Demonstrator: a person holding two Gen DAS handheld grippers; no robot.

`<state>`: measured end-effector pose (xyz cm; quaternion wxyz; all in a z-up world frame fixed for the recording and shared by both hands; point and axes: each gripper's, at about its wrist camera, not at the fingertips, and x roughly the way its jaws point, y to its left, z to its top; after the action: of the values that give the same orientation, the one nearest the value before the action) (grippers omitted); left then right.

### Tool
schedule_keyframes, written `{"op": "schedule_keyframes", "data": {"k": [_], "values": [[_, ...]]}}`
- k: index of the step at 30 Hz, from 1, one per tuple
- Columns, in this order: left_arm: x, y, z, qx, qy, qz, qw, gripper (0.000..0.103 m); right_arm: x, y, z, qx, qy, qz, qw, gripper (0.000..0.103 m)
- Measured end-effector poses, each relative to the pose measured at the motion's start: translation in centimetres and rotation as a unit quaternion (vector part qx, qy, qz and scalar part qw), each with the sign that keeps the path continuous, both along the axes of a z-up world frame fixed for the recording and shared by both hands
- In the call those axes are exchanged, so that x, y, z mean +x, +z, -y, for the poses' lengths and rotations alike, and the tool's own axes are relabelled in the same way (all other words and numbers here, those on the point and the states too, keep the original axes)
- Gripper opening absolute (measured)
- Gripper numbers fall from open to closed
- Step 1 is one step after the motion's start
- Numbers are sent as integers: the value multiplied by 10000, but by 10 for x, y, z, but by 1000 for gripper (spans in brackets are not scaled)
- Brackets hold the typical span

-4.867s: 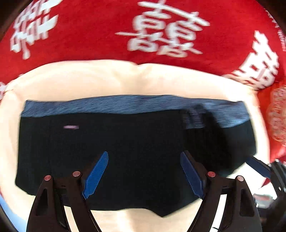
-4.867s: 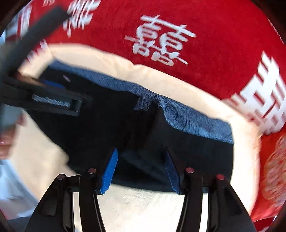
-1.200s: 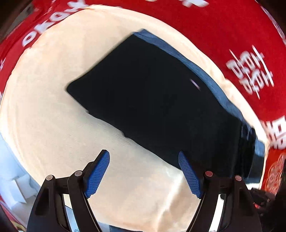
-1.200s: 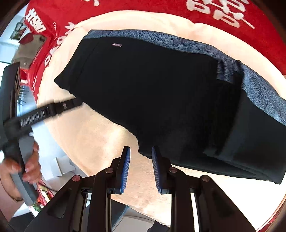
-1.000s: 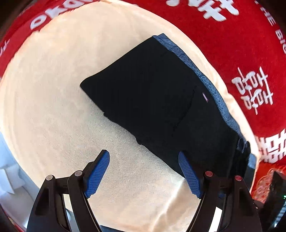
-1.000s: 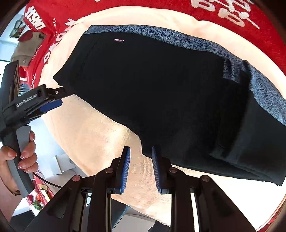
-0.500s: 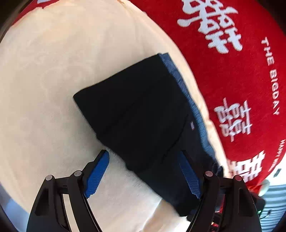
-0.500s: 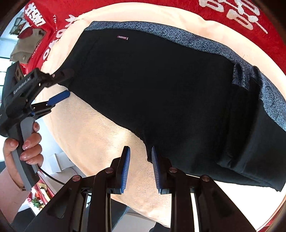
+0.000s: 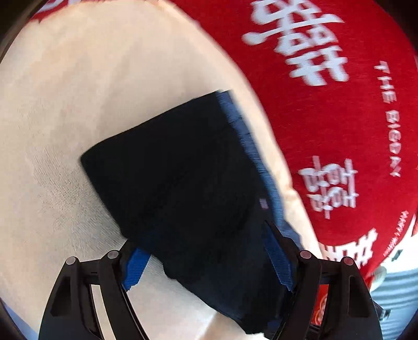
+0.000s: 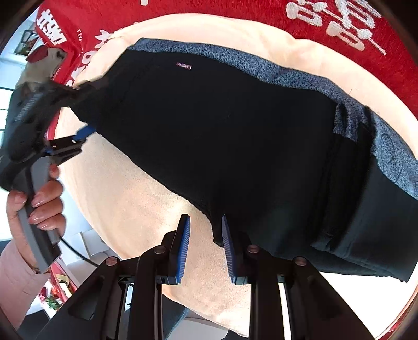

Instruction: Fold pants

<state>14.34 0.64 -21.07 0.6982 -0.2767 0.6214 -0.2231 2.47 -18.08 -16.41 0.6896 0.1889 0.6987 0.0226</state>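
Lying folded on one cream cloth [image 10: 135,209] – one pants [image 10: 222,136]; left tool [image 9: 209,257] wide, straddling edge – right tool [image 10: 205,248] narrowly apart, empty.

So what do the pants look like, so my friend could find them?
Look for the big red blanket with white writing, then the cream cloth spread over it. The pants are the folded black bundle lying on that cloth. Only they have a speckled blue waistband along one edge and a tiny label.

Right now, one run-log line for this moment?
pants: folded, flat on cream cloth | left gripper: jaws open astride pants end | right gripper: jaws narrow, empty, at near edge
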Motion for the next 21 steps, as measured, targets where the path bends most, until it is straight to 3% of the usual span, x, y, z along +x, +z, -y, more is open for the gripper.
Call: {"op": "schedule_keyframes", "data": {"k": [3, 5, 6, 7, 9, 11, 13, 15, 19, 21], "values": [[2, -1, 3, 65, 121, 47, 9999, 80, 5, 5, 5, -10, -18, 71, 10000, 28], [0, 4, 9, 386, 41, 199, 9990, 70, 9, 10, 9, -14, -29, 129, 9999, 30], [-1, 6, 13, 688, -48, 327, 9971, 52, 13, 13, 12, -31, -53, 163, 9998, 36], [-2, 7, 18, 1028, -190, 443, 9935, 43, 17, 17, 16, -33, -79, 197, 9998, 46], [-6, 15, 25, 1304, -413, 748, 9878, 39, 28, 27, 23, 10, -120, 298, 9995, 58], [-15, 26, 41, 1784, -821, 1335, 9714, 38, 43, 40, 31, 71, -144, 447, 9989, 61], [-30, 38, 60, 2283, -1208, 1936, 9465, 38, 61, 48, 35, 158, -124, 470, 9987, 71], [-42, 44, 71, 2599, -1439, 2283, 9272, 38, 83, 56, 36, 297, -87, 446, 9985, 77], [-59, 52, 83, 2937, -1813, 2820, 8952, 38, 140, 65, 22, 759, 134, 350, 9964, 79], [-62, 55, 87, 3029, -1911, 2963, 8854, 38, 164, 65, 8, 912, 329, 248, 9950, 80]]}}
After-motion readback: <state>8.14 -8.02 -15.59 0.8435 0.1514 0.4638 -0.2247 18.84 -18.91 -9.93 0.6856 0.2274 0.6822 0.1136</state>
